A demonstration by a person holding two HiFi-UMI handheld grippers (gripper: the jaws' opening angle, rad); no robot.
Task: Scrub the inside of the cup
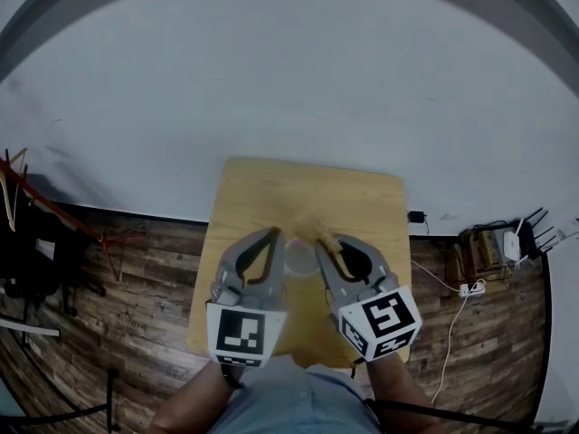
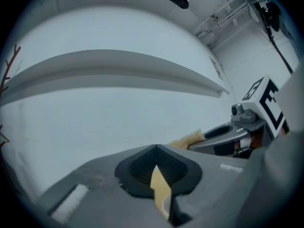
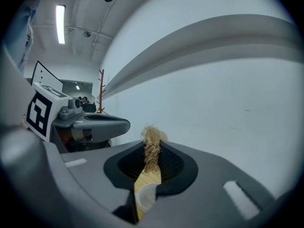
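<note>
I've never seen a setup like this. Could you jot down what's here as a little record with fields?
Surface: small wooden table
Cup: clear, lying between the two gripper tips
Left gripper: jaws shut, right next to the cup; can't tell whether it pinches the rim
Right gripper: shut on a straw-coloured scrubber
Operator: a person holding both grippers

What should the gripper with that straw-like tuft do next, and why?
Probably tip the right gripper down so its fibre tuft goes into the cup. The tuft is pinched at the gripper's tips, above the open cup on the table. The left gripper is shut beside the cup; whether it grips the rim is unclear.
</note>
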